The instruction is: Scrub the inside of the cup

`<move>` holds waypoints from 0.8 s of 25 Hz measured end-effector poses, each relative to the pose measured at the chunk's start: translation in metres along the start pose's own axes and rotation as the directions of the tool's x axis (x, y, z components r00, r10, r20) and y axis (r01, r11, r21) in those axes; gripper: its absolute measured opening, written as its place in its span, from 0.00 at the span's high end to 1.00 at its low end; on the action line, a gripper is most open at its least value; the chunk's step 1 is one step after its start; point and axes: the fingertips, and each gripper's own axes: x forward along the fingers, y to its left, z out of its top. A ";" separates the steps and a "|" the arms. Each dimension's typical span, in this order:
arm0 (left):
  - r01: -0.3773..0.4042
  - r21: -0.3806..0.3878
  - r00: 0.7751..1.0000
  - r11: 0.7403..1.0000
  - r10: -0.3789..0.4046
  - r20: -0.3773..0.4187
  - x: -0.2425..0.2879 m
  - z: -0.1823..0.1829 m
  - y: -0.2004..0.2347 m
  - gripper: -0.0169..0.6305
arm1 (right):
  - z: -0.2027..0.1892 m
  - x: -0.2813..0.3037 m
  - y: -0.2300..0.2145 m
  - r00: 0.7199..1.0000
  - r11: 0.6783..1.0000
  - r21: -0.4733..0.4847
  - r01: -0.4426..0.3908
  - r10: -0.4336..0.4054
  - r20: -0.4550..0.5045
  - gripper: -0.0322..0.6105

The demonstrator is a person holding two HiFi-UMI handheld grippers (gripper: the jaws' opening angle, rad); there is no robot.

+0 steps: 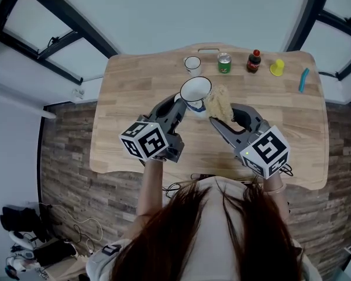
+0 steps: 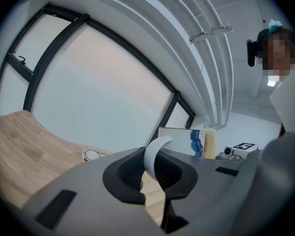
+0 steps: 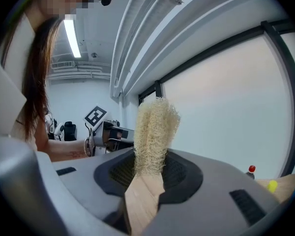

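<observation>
A white enamel cup (image 1: 195,91) with a dark rim is held up above the wooden table (image 1: 134,98), its mouth facing the camera. My left gripper (image 1: 179,106) is shut on the cup's handle (image 2: 154,156); in the left gripper view the cup (image 2: 182,140) shows blue print. My right gripper (image 1: 221,120) is shut on a pale loofah scrubber (image 1: 218,102), which sits just right of the cup's rim. In the right gripper view the loofah scrubber (image 3: 154,134) stands upright between the jaws.
Along the table's far edge stand a small white cup (image 1: 192,64), a green can (image 1: 224,63), a dark bottle with a red cap (image 1: 254,61), a yellow object (image 1: 276,68) and a teal stick (image 1: 303,79). Windows lie beyond.
</observation>
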 end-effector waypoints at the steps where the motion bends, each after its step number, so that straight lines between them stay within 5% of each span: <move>1: 0.007 0.001 1.000 1.000 -0.007 -0.001 -0.001 0.000 0.000 0.92 | 0.000 0.000 0.001 1.000 1.000 0.005 -0.007 0.007 0.000 0.74; 20: 0.156 -0.001 0.987 0.988 -0.156 -0.043 -0.010 -0.005 -0.008 0.92 | -0.001 -0.006 0.012 0.979 0.977 0.070 -0.202 0.204 -0.022 0.73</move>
